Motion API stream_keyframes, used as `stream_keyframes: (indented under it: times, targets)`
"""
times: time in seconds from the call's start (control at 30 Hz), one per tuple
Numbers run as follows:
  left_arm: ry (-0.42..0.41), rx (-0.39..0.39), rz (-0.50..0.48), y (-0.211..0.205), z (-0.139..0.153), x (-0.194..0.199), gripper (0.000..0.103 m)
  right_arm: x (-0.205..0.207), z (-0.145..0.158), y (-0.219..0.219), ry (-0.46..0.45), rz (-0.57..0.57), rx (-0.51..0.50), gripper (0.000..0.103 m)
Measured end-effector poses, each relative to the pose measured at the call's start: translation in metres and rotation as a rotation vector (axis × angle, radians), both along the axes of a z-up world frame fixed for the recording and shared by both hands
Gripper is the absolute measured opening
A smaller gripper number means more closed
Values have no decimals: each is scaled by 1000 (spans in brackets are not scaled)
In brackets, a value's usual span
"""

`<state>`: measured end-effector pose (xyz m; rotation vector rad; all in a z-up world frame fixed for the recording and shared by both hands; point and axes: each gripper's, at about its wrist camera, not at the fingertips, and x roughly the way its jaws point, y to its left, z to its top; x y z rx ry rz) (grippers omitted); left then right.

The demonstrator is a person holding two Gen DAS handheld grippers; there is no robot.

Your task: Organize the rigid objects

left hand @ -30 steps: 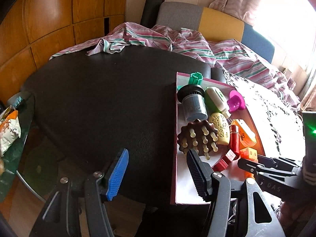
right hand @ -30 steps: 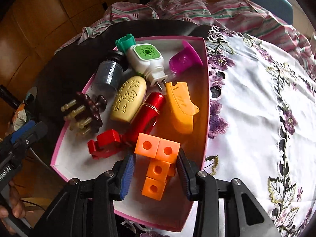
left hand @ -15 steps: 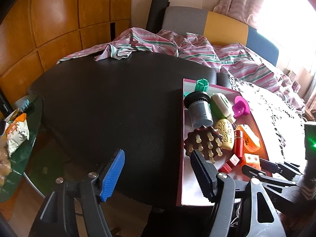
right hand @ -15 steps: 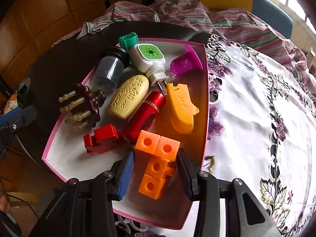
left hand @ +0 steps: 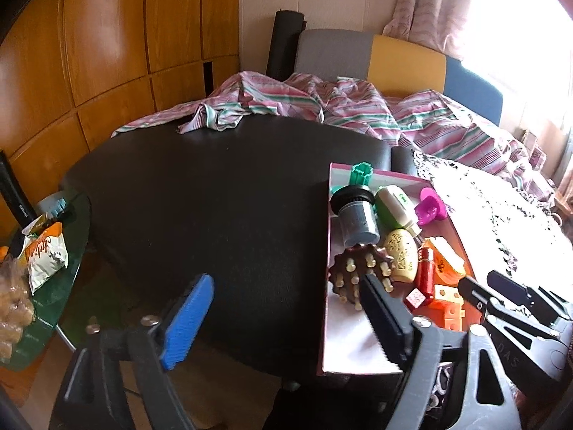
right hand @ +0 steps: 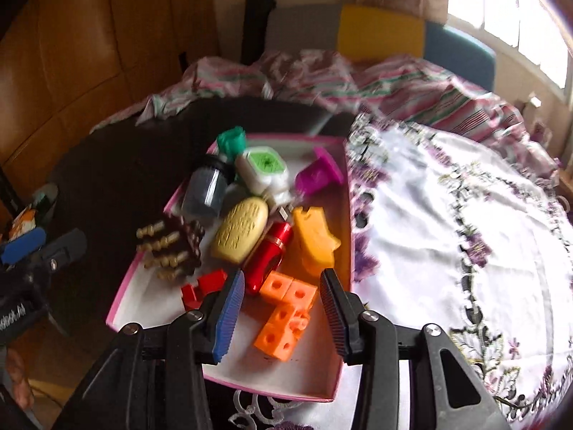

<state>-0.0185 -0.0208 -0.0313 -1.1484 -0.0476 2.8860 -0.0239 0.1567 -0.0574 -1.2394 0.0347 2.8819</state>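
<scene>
A pink-rimmed tray (right hand: 229,376) (left hand: 327,251) on the table holds several rigid objects: orange linked cubes (right hand: 286,319), a red tube (right hand: 270,258), a red clip (right hand: 202,288), an orange wedge (right hand: 315,240), a yellow oval case (right hand: 240,229), a brown pegged massager (right hand: 172,247) (left hand: 358,272), a grey jar (right hand: 206,190), a green-white plug (right hand: 265,168), a magenta piece (right hand: 318,175) and a teal piece (right hand: 232,139). My right gripper (right hand: 283,319) is open above the cubes, empty. My left gripper (left hand: 286,322) is open and empty over the tray's left edge.
The dark table (left hand: 215,197) lies left of the tray; a white floral cloth (right hand: 447,233) lies right of it. Striped fabric (left hand: 304,104) is heaped at the back. A glass side table (left hand: 35,268) with snack bags stands at far left.
Both grippers have drawn back and up from the tray. The right gripper's jaws have opened wider off the orange cubes, which stay in the tray.
</scene>
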Motion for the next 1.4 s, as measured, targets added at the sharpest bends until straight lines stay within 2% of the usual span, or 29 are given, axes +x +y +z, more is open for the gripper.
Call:
stream_keyframes:
  times: [0.13,0.33,0.5,0.67,1.4]
  targets:
    - [25,9,0,2,5,8,103,4,8,-2,41,-20,6,44]
    - [37,-15,-8,8,11,13,103,8,8,-7,35,-3,13,44]
    - [59,9,-7,7,15,19,103,13,10,-10,49,-2,24,44]
    - [85,-25,7,10,20,25,103,16,14,-10,66,-3,20,44]
    - [85,-35,25,7,20,29,103,16,17,-14,70,6,26,44]
